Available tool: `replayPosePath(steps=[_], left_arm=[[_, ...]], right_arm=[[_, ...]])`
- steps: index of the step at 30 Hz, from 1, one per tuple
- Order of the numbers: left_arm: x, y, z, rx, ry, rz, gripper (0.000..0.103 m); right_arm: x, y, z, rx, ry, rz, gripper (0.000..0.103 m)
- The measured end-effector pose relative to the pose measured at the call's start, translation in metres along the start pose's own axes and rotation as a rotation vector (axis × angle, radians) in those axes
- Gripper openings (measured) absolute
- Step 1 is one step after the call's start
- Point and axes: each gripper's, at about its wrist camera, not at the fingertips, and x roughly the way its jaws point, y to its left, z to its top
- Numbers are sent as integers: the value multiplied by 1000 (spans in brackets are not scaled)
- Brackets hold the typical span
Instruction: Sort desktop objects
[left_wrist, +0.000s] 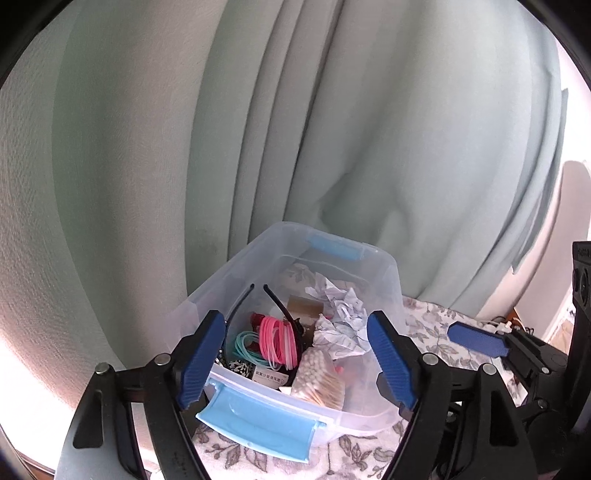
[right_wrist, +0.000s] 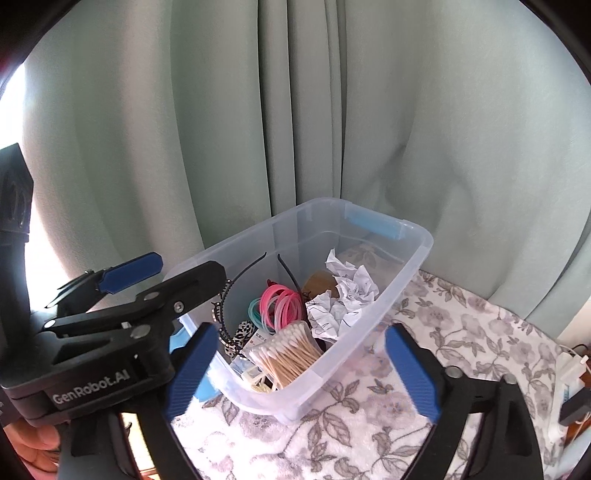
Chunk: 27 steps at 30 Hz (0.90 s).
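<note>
A clear plastic bin (left_wrist: 384, 280) (right_wrist: 417, 258) with blue latches stands on the floral cloth. Inside lie crumpled paper (left_wrist: 343, 314) (right_wrist: 347, 291), pink bands (left_wrist: 279, 339) (right_wrist: 280, 306), teal bands (left_wrist: 247, 347), a bag of cotton swabs (left_wrist: 321, 380) (right_wrist: 291, 354) and a black headband (left_wrist: 280, 306) (right_wrist: 288, 273). My left gripper (left_wrist: 295, 362) is open and empty, its fingers astride the bin's near end. My right gripper (right_wrist: 306, 373) is open and empty at the bin's near right side. The left gripper also shows in the right wrist view (right_wrist: 122, 306).
A pale green curtain (left_wrist: 332, 129) (right_wrist: 332, 110) hangs close behind the bin. The floral cloth (right_wrist: 443, 332) covers the table to the right. Cables and small white items (right_wrist: 570, 373) lie at the table's far right edge.
</note>
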Motion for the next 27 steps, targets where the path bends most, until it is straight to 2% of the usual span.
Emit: replayPosePath(steps=[1,12,16,17,19,23,27], left_arm=[[-4,7,1,1,3,-1,82],[-51,82,12,17,32,-12,82],[-54,108,17,20,43,-17,82],[-49,108,18,21,46,-18,82],[-59,69,11,22,50,-20,82],[-54,88,13,17,59,-20,82],[-76,121,9,9,69,-24,82]], right_arm=[[-1,0,-1,-3,0,-2,103],[-5,-4,-5,-8,8,-17,103],[-5,-5,-6,-10,12,-22,103],[-4,-5,-6,-9,14,-24,103],[-4,-5,-6,-7,19,-25,103],[-2,-6,-6,-5,26,-29,103],[1,-5,-7,-3,33,-32,103]])
